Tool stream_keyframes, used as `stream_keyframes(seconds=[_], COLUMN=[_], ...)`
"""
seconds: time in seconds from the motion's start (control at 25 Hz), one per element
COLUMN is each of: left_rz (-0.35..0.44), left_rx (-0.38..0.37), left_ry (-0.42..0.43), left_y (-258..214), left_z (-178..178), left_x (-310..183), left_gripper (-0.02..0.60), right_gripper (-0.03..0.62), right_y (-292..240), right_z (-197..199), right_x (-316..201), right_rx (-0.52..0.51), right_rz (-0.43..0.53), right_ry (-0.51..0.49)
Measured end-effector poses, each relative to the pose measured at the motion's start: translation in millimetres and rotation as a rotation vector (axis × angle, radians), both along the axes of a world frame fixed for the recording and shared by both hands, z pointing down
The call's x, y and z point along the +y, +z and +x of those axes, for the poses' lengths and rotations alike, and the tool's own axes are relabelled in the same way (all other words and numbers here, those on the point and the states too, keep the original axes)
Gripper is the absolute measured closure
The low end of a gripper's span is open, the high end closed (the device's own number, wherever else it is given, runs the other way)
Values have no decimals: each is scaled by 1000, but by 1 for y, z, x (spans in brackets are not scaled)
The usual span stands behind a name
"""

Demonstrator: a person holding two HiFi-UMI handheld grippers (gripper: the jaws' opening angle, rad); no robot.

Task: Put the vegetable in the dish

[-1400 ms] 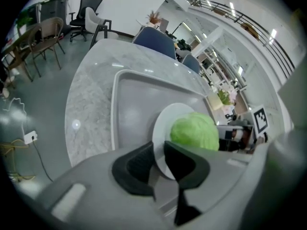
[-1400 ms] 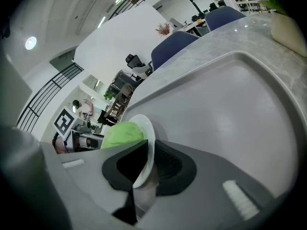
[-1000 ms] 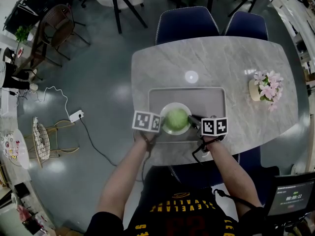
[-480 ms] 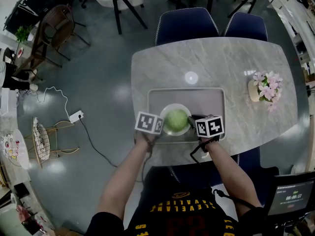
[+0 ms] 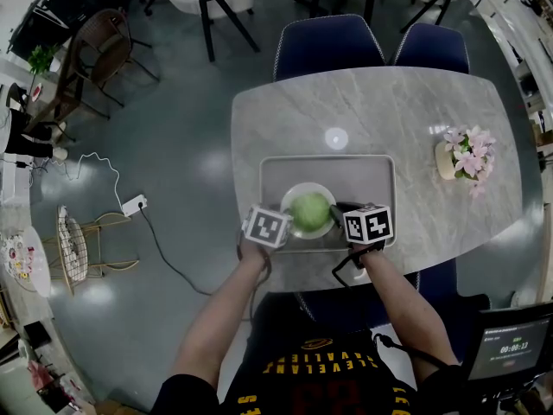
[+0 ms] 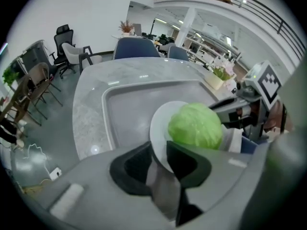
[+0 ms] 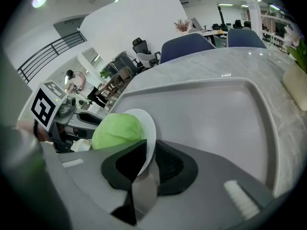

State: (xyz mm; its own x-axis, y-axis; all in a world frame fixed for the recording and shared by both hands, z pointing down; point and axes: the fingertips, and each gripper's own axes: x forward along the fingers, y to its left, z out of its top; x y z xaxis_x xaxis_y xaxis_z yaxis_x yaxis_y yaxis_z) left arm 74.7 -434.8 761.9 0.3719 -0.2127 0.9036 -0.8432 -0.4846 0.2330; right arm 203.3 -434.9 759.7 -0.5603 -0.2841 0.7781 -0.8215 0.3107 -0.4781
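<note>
Head view: the vegetable, a round green head, already sits in the white dish. The dish stands in the tray, at the middle of its near edge. The left gripper meets the dish's left rim from outside the tray's near edge, and the right gripper meets the right rim. The tray lies on a grey table.

Left gripper view: the fingers are clamped on the thin dish rim, one pad under it and one over it. The vegetable fills the dish just beyond them, over the tray floor, with the other gripper across from it.

Right gripper view: its fingers likewise pinch the opposite rim edge-on, the vegetable just past them and bare tray floor stretching away behind.

Judgement: the placing looks done, and the step in hand is a two-sided hold on the loaded dish. If the dish is to be moved, both sides should travel level and together, since the round head could roll off. If not, both grips should let go of the rim and back out over the tray's near edge without nudging the dish.
</note>
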Motion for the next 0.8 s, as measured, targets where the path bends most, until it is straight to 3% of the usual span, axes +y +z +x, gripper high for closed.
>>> stream_keyframes(seconds=[0.28,0.8], left_rz=[-9,-14], left_rx=[123,139], left_ry=[-91,-117], left_y=[-8,-18], left_z=[1,-7], left_x=[3,15], left_gripper=[506,522], right_gripper=[533,534], right_y=[-5,-15], right_z=[-2,-7], right_x=[0,7], right_rx=[2,1], right_rz=[2,29], right_ry=[3,24])
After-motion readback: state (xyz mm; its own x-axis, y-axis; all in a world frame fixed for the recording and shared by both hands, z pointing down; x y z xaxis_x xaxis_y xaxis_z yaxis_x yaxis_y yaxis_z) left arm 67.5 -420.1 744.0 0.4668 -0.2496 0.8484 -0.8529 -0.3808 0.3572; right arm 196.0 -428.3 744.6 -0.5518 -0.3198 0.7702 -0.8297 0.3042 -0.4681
